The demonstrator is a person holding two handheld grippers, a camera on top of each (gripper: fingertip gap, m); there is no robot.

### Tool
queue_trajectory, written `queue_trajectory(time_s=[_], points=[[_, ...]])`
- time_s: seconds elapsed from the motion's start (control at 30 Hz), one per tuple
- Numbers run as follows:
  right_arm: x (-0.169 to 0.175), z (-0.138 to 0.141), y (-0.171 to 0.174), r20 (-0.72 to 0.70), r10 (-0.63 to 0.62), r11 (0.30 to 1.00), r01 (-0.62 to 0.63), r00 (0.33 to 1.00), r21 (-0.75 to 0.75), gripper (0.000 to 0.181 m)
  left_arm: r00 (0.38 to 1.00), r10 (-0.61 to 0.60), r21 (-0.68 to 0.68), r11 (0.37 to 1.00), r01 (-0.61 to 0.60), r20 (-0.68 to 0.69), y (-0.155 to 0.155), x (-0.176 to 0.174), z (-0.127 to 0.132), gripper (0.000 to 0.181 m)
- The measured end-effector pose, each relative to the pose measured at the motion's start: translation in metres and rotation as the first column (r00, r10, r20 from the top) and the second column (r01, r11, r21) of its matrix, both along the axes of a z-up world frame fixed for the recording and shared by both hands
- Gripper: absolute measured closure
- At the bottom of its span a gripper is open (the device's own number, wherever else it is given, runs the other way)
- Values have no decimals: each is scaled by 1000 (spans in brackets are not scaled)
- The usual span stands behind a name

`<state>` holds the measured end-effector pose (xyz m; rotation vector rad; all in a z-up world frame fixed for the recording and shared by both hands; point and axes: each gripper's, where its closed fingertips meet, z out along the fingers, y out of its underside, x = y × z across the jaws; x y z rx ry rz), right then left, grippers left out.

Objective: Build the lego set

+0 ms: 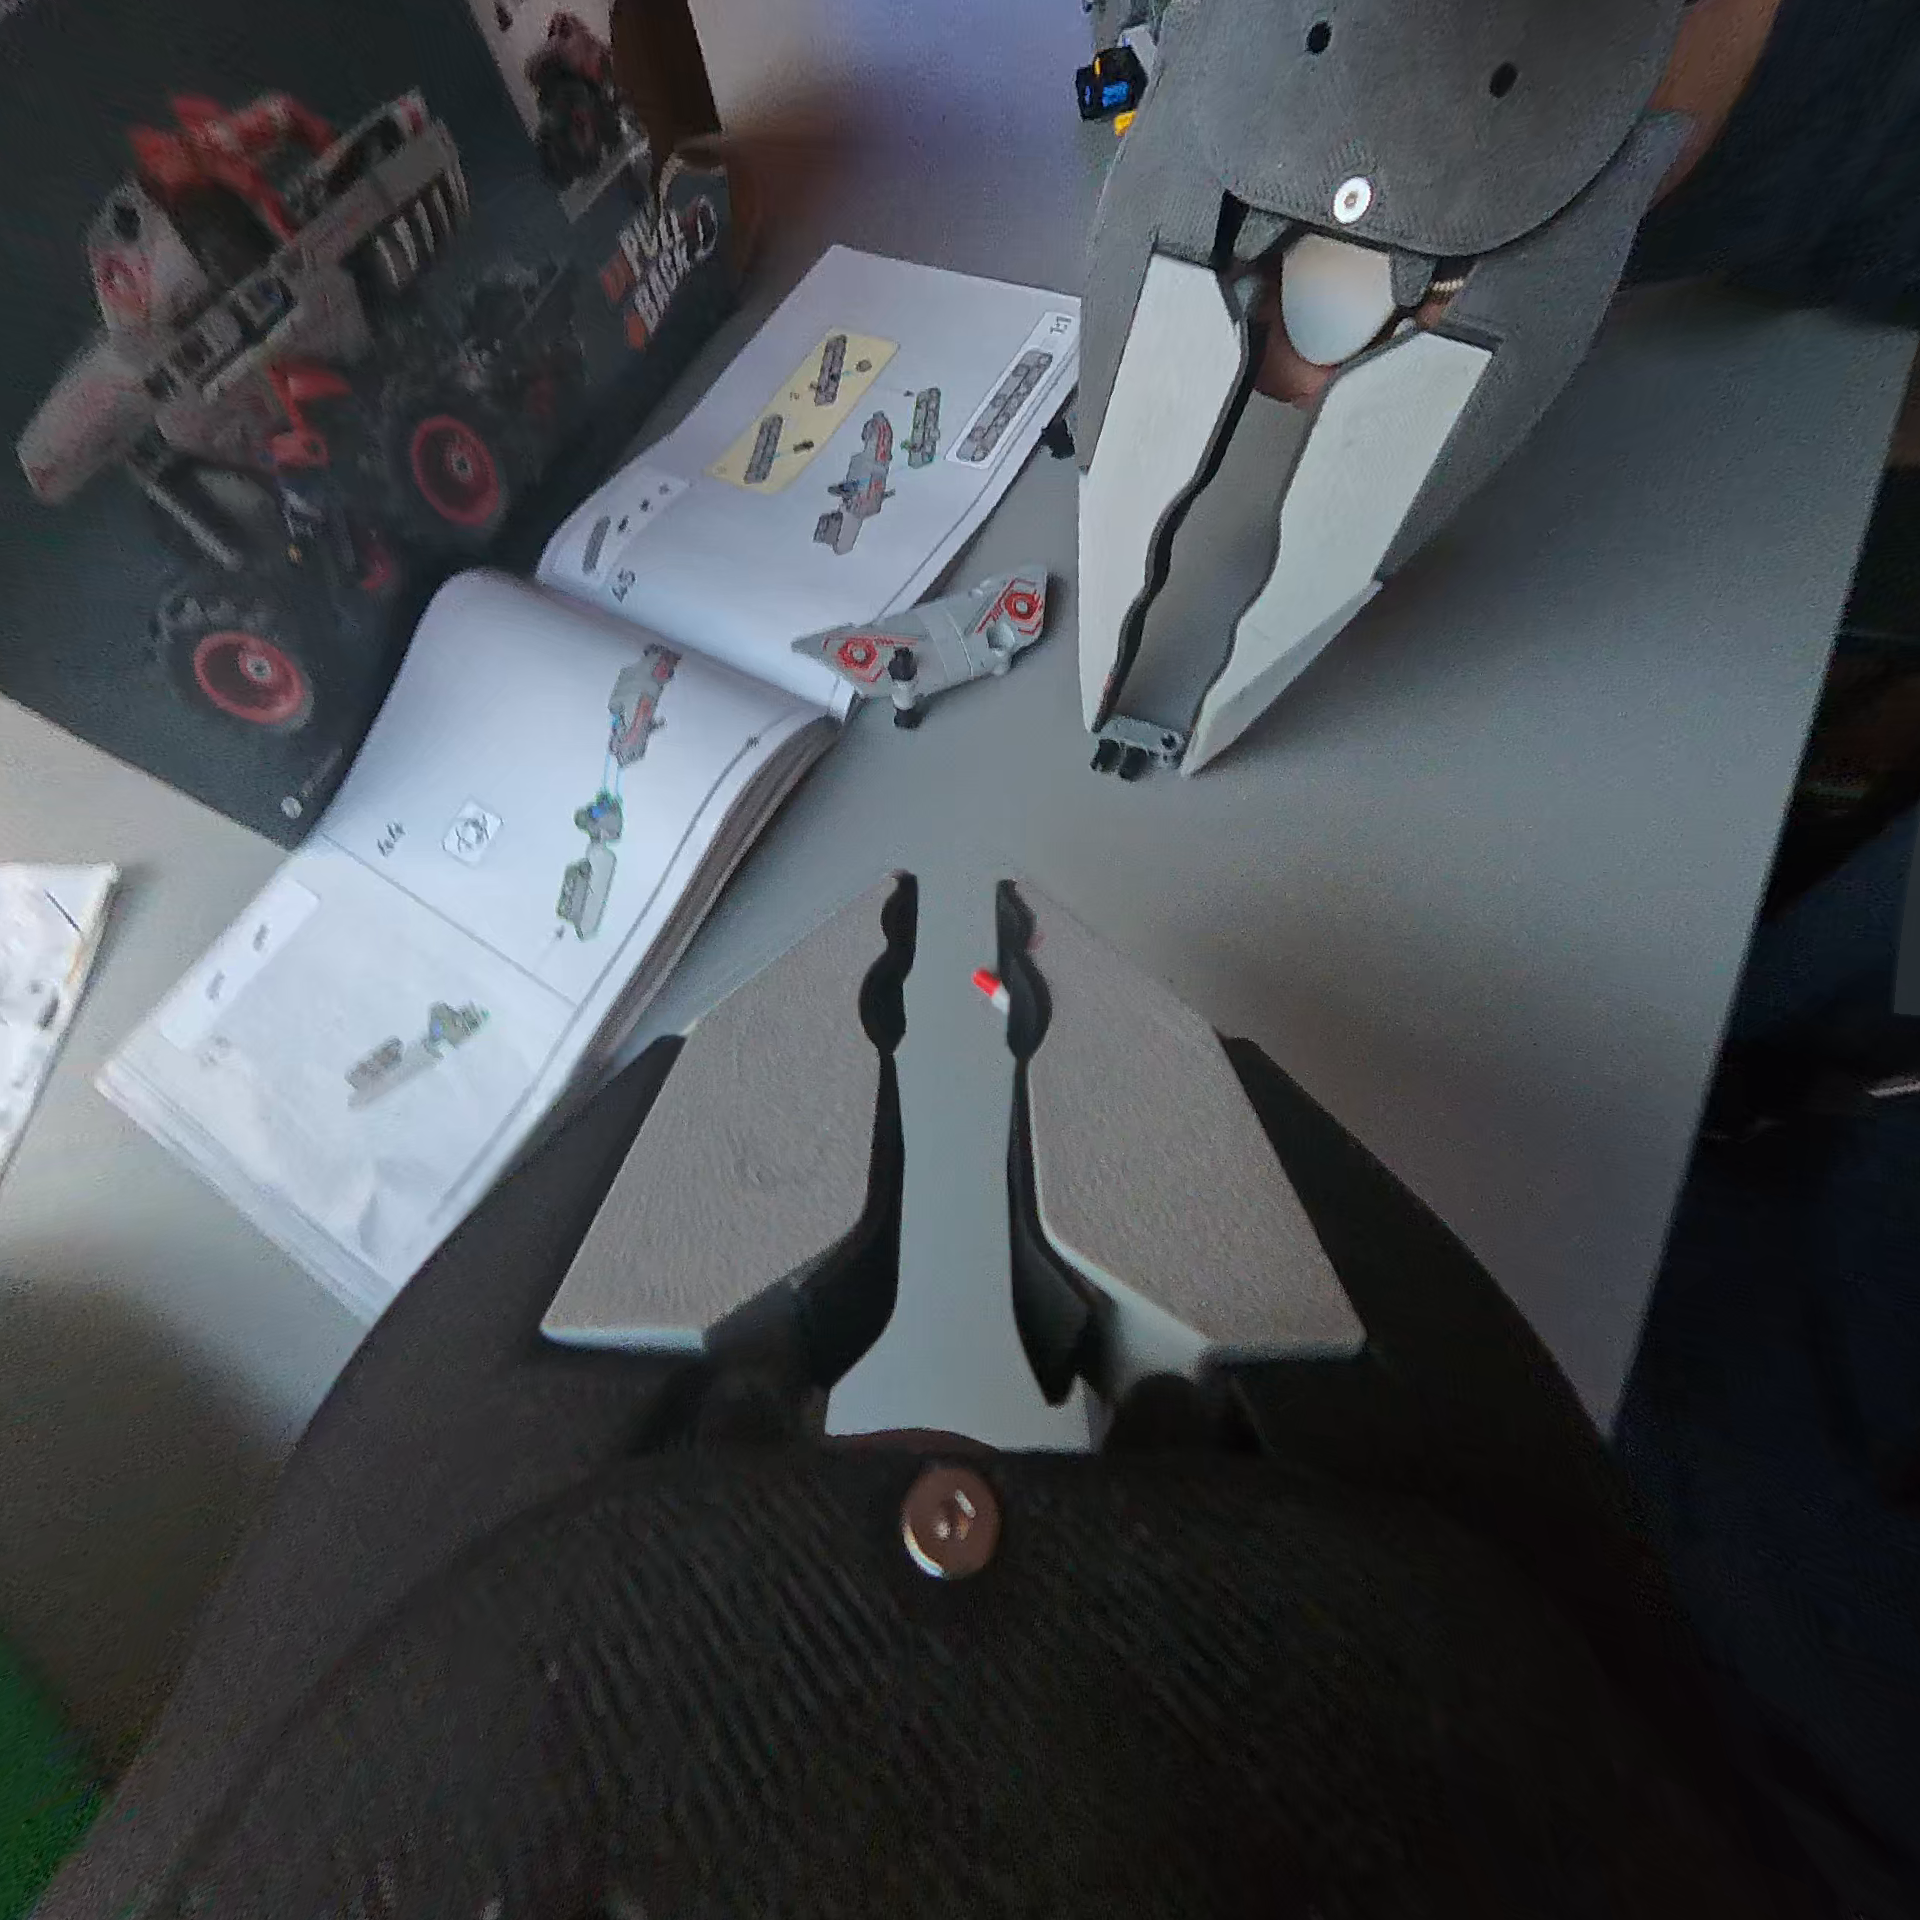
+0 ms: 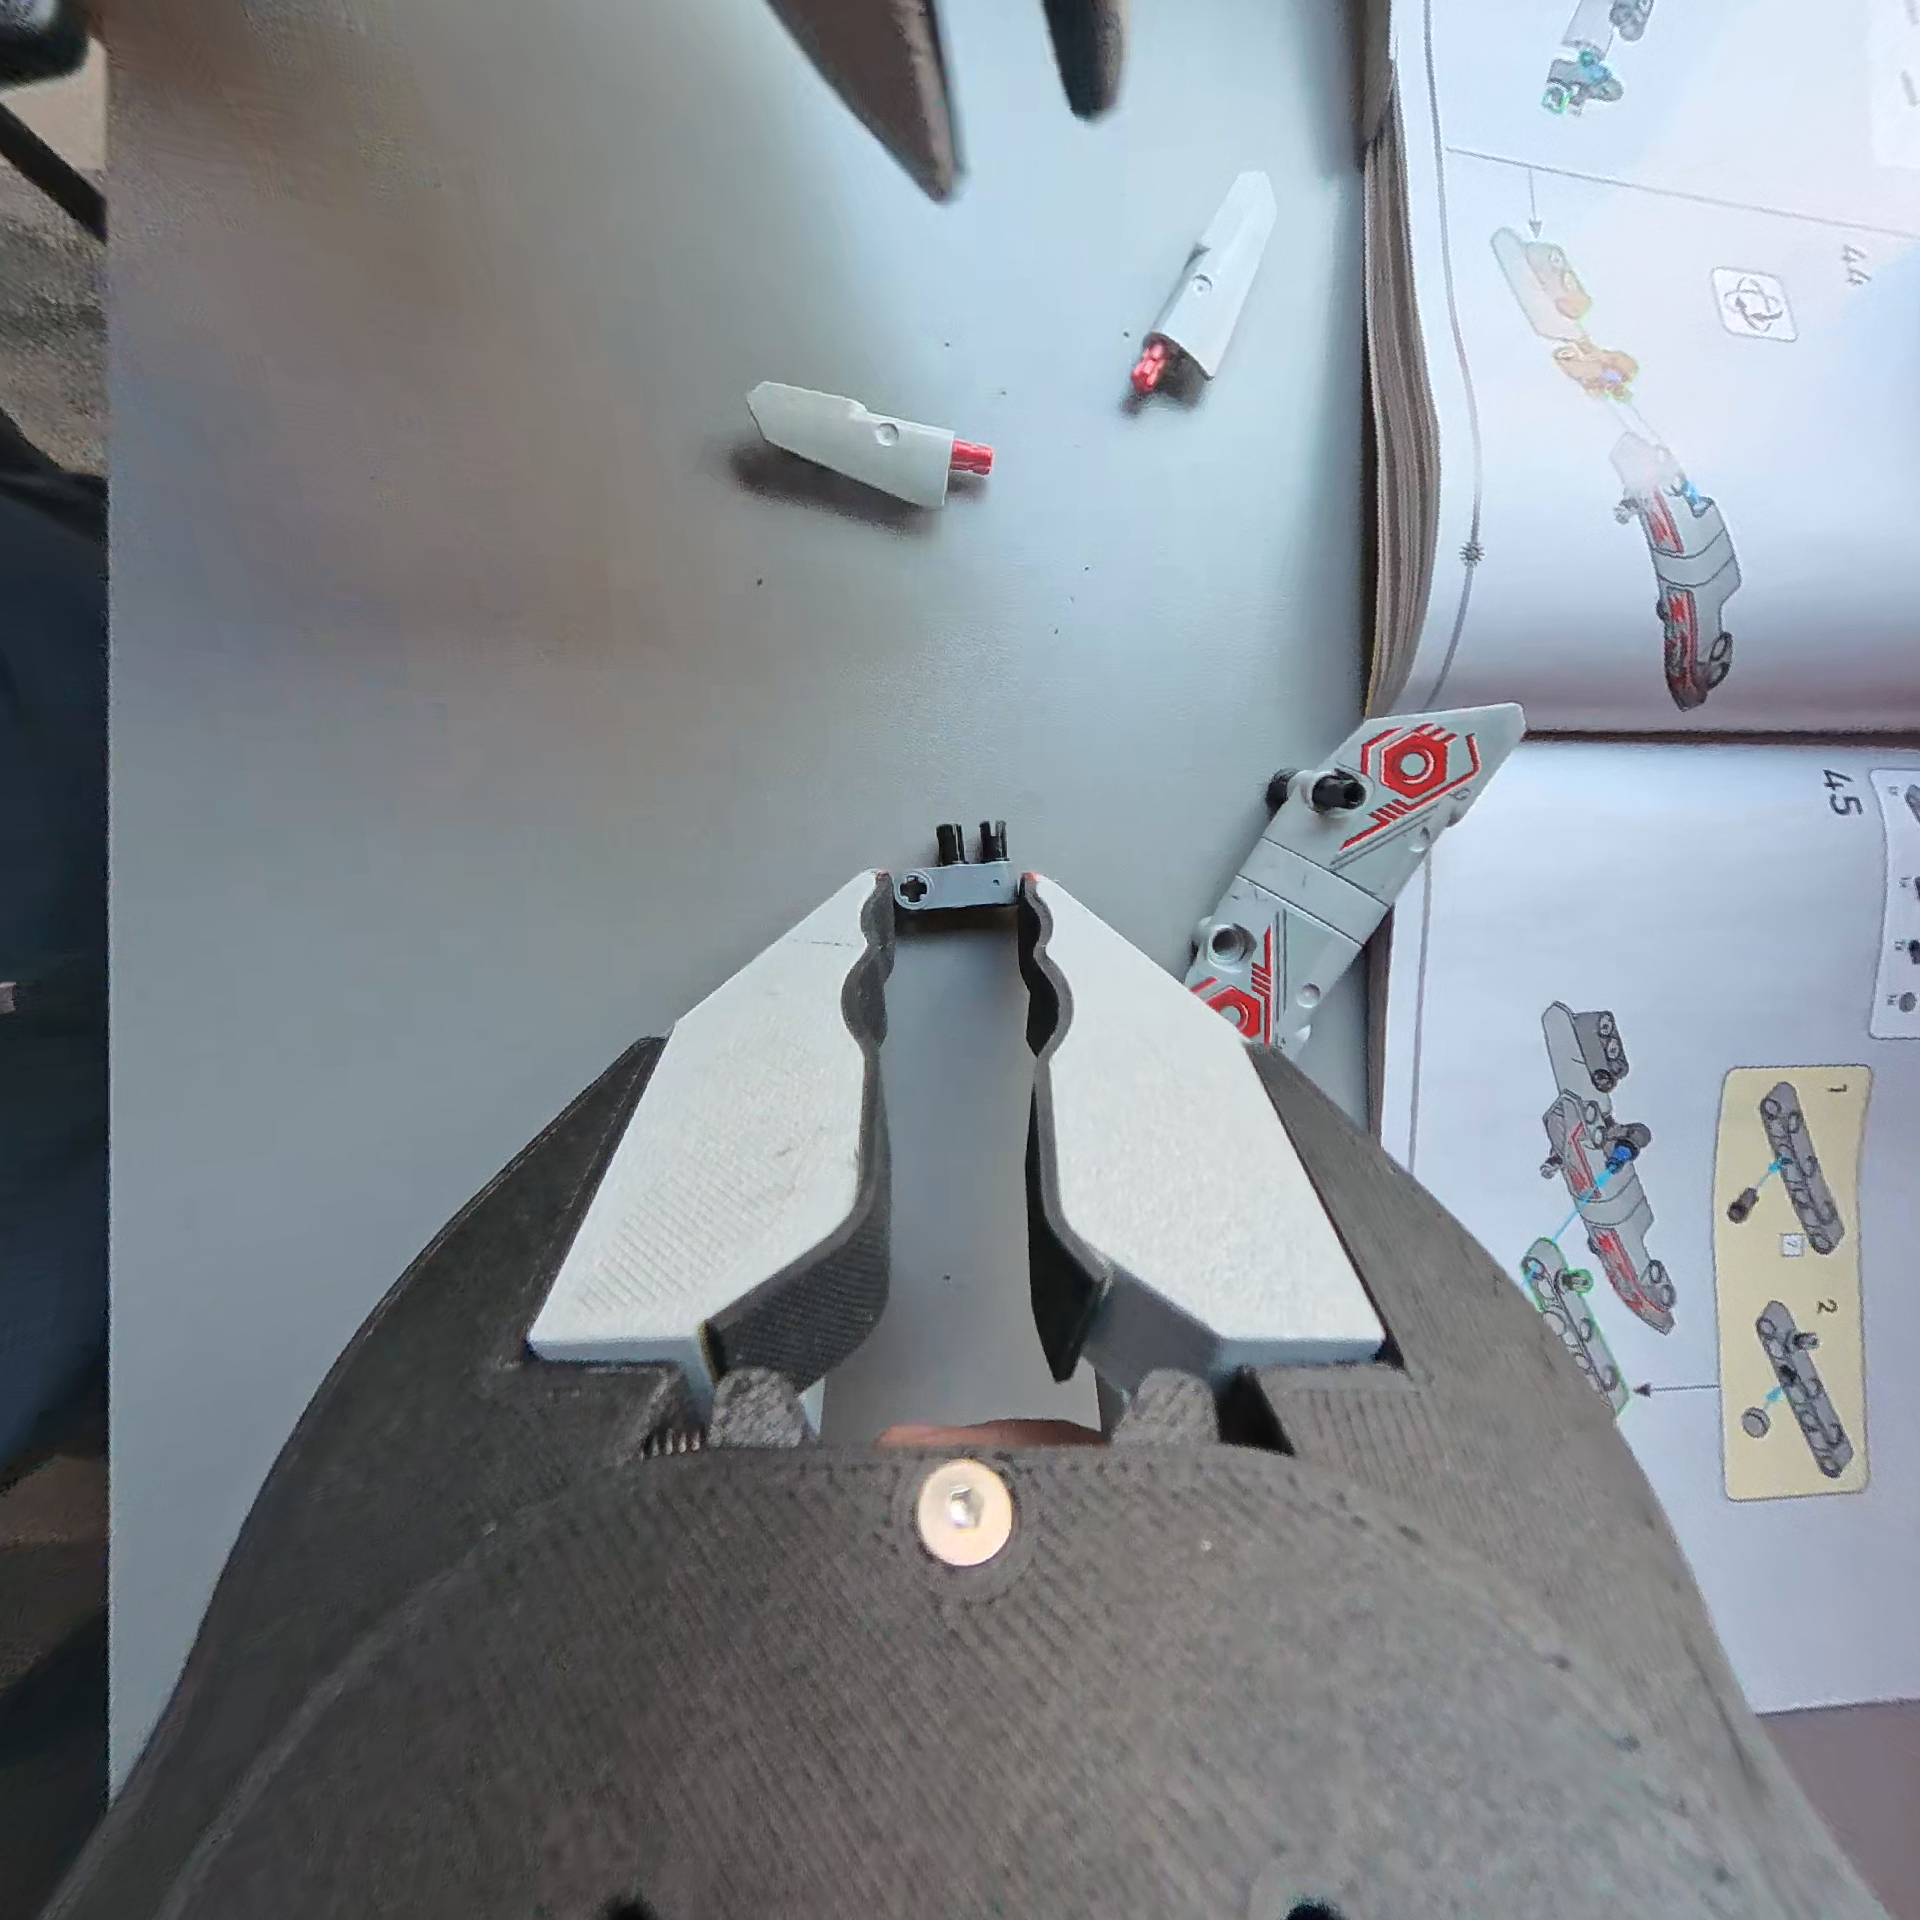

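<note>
My right gripper (image 2: 954,885) is shut on a small grey beam (image 2: 951,891) with two black pins, held by its ends just above the grey table (image 2: 520,727). In the left wrist view this gripper (image 1: 1143,750) points down at the upper right with the beam (image 1: 1138,740) at its tips. My left gripper (image 1: 956,888) is open and empty above the table; its fingers (image 2: 894,104) show at the top of the right wrist view. A grey panel assembly with red stickers (image 2: 1351,873) lies beside the booklet, and also shows in the left wrist view (image 1: 935,634). Two grey pieces with red pins (image 2: 852,442) (image 2: 1210,281) lie ahead.
An open instruction booklet (image 2: 1662,468) lies along the right in the right wrist view, and at the left in the left wrist view (image 1: 499,883). The set's dark box (image 1: 260,364) lies behind it. The table edge (image 1: 1766,831) runs along the right. Loose papers (image 1: 42,956) lie at the far left.
</note>
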<state>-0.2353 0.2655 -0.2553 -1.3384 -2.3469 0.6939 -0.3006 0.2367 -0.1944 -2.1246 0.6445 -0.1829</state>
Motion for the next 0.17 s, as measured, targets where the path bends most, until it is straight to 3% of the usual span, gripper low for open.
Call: queue_trajectory(time_s=[0.03, 0.17], points=[[0, 0, 0, -4, -3, 1000, 3, 1000, -12, 160, 1000, 6, -32, 999, -5, 30, -6, -2, -4, 166], [0, 0, -1, -13, -17, 999, 16, 1000, -49, 160, 994, -15, -176, 984, 33, 104, -25, 8, -31, 155]])
